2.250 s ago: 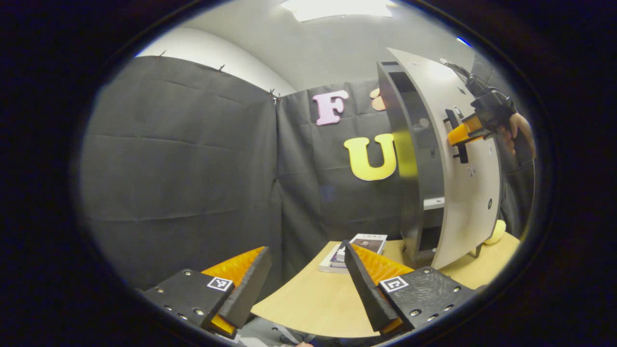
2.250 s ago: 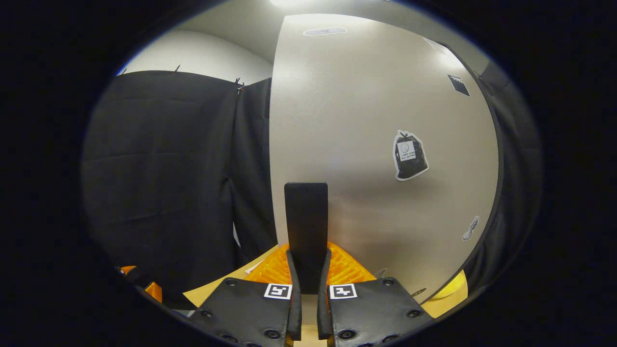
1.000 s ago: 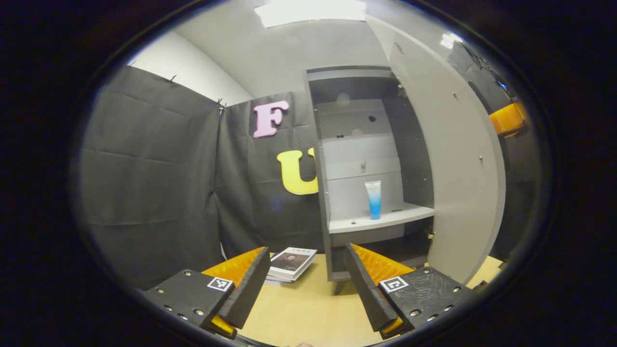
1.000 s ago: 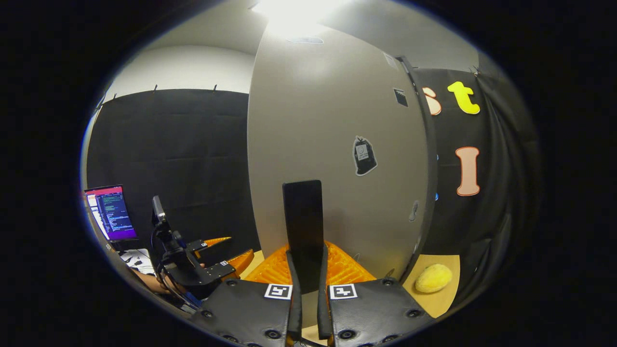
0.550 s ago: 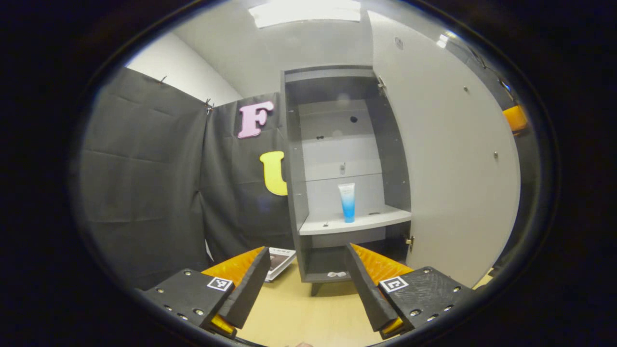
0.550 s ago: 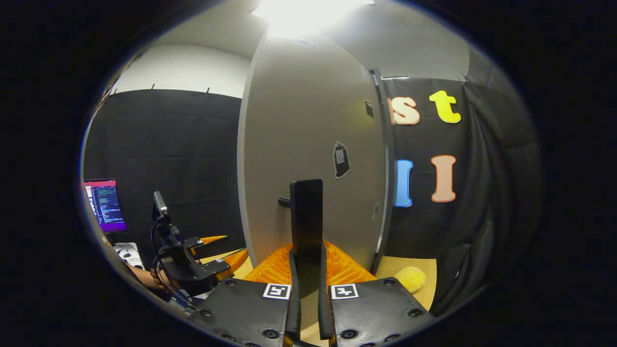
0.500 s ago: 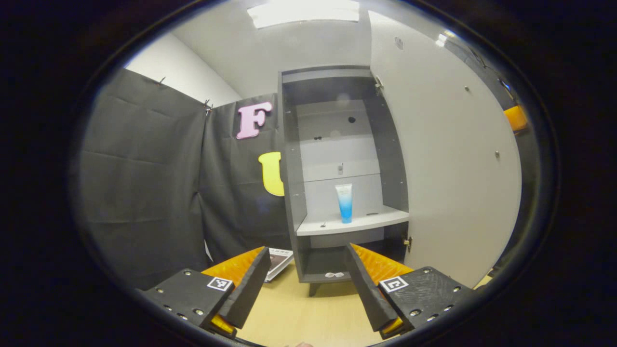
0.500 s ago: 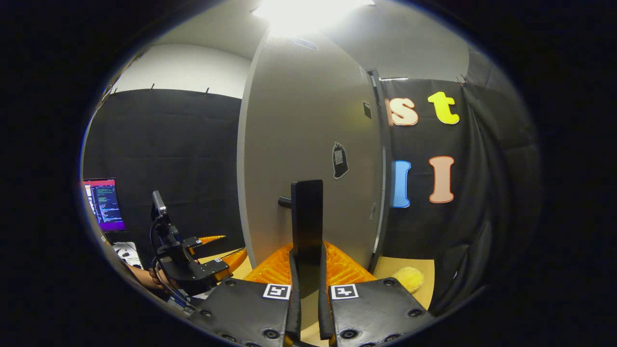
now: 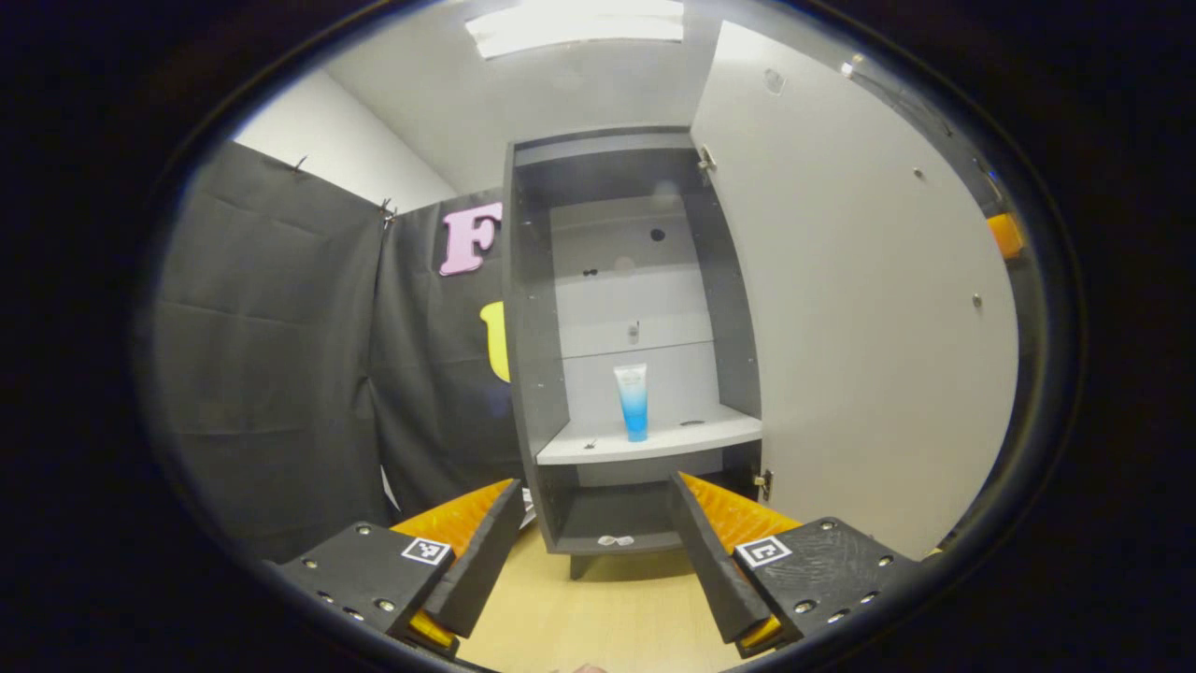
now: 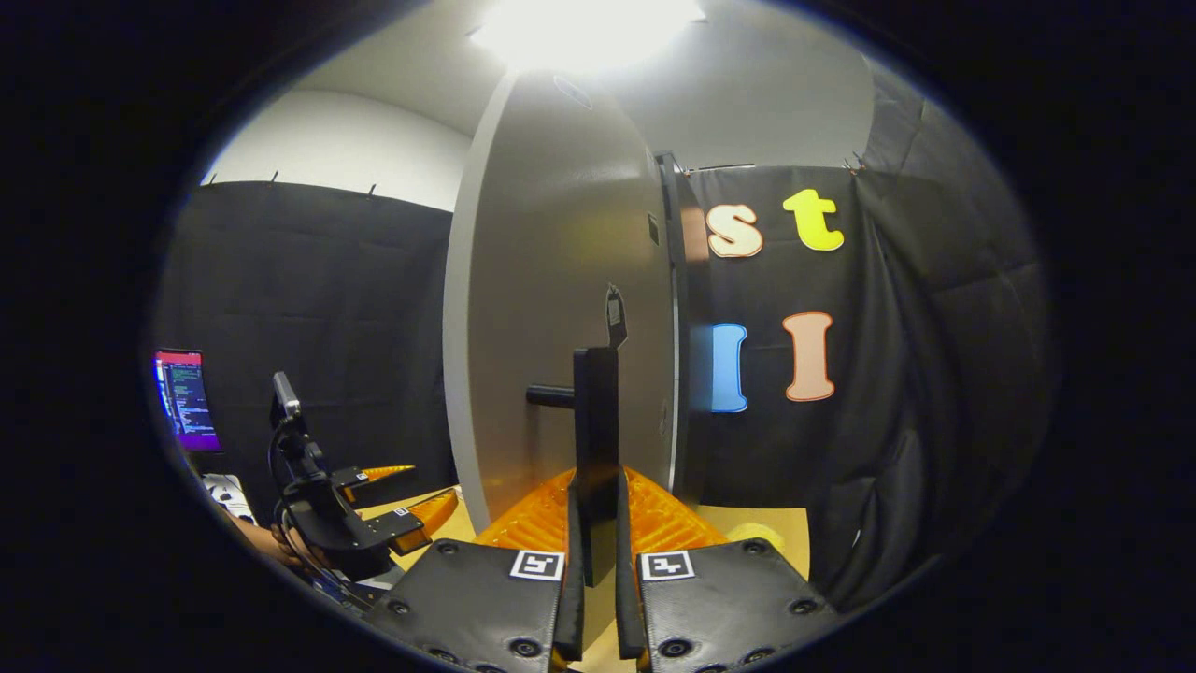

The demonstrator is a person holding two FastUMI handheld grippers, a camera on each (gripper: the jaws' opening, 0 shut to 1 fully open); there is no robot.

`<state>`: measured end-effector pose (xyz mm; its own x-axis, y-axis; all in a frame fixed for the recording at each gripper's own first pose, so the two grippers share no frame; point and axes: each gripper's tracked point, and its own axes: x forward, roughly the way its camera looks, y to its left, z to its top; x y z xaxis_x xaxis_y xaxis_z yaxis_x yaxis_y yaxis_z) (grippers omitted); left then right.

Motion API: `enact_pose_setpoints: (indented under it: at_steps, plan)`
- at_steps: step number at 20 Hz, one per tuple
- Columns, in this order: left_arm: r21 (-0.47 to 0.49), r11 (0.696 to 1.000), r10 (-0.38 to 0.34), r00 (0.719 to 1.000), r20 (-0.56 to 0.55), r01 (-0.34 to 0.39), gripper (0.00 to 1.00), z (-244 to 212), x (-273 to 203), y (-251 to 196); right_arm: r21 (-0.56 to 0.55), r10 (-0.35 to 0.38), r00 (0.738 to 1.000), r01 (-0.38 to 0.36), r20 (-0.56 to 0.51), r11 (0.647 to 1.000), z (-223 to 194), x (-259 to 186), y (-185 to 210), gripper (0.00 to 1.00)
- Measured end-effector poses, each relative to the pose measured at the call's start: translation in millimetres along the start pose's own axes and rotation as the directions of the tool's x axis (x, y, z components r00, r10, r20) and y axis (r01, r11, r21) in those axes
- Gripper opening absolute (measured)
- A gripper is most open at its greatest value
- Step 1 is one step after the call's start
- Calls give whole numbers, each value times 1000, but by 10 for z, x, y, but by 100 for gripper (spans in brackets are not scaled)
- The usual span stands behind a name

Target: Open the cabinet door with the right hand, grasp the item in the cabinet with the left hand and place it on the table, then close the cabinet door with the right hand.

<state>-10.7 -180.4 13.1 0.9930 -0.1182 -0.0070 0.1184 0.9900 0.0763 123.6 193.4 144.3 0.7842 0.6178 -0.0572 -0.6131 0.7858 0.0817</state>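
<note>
In the left gripper view the cabinet (image 9: 561,308) stands on the table (image 9: 598,608) with its door (image 9: 869,308) swung wide to the right, so the inside is open to the camera. On the middle shelf (image 9: 654,439) a tube (image 9: 633,400), white at the top and blue at the bottom, stands upright on its cap, near the middle of the shelf and clear of the cabinet's walls. A small pale item lies on the floor of the compartment below; it is too small to tell what it is. The left gripper (image 9: 593,542) hangs over the table in front of the cabinet, its fingers spread wide with nothing between them, well apart from the tube.

In the right gripper view the door (image 10: 561,308) shows from its outer face, nearly edge-on, with a dark sticker (image 10: 615,316) on it. The right gripper (image 10: 594,561) is closed on the door's black handle (image 10: 595,439): the upright bar runs between the two fingers, which press it from both sides. A yellow, rounded thing (image 10: 752,535), possibly a sponge, lies on the table to the right of the door's foot. Farther off to the left the left gripper (image 10: 397,509) appears with the hand (image 10: 271,540) that holds it, and a lit screen (image 10: 187,400) sits behind it.
</note>
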Motion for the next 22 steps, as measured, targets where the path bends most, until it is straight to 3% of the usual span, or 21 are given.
enact_pose_setpoints:
  at_steps: [3, 4, 5, 6, 7, 9, 11, 14, 15, 19, 20, 22]
  plan:
    - [18, 1000, -3, 1000, 11, 3, 92, 139, 103, -76, -29, -5, 1000, 5, -14, 1000, -71, -180, -101, 35]
    - [24, 1000, -10, 1000, 17, 10, 92, 191, 157, -104, -28, -25, 1000, 24, -16, 999, -109, -220, -131, 34]
    - [28, 999, -16, 1000, 26, 16, 92, 262, 222, -128, -18, -55, 998, 55, -7, 998, -130, -312, -199, 46]
    - [28, 999, -23, 999, 36, 22, 94, 323, 304, -164, 0, -92, 996, 92, 4, 996, -153, -436, -306, 49]
    - [20, 999, -34, 998, 46, 33, 94, 382, 370, -197, 18, -138, 990, 138, 16, 990, -177, -532, -452, 69]
    - [0, 998, -55, 997, 56, 55, 92, 464, 581, -293, 33, -274, 961, 273, 28, 962, -244, -704, -810, 96]
    - [-10, 997, -69, 995, 69, 70, 92, 534, 814, -324, 37, -391, 920, 390, 29, 920, -373, -797, -1066, 99]
    - [-21, 996, -89, 993, 79, 91, 92, 584, 1216, -362, 44, -505, 863, 504, 14, 863, -462, -887, -1280, 98]
    - [-29, 994, -104, 992, 77, 107, 92, 589, 1381, -392, 50, -540, 841, 539, 18, 841, -455, -907, -1342, 93]
    - [-47, 989, -136, 989, 56, 139, 97, 492, 1987, -425, 113, -635, 772, 631, 5, 768, -526, -892, -1496, 98]
    - [-50, 989, -140, 989, 44, 142, 94, 421, 2146, -435, 133, -651, 759, 645, 1, 752, -547, -868, -1524, 93]
    - [-53, 987, -148, 989, 28, 149, 94, 306, 2422, -462, 160, -682, 732, 673, 0, 722, -576, -816, -1578, 98]
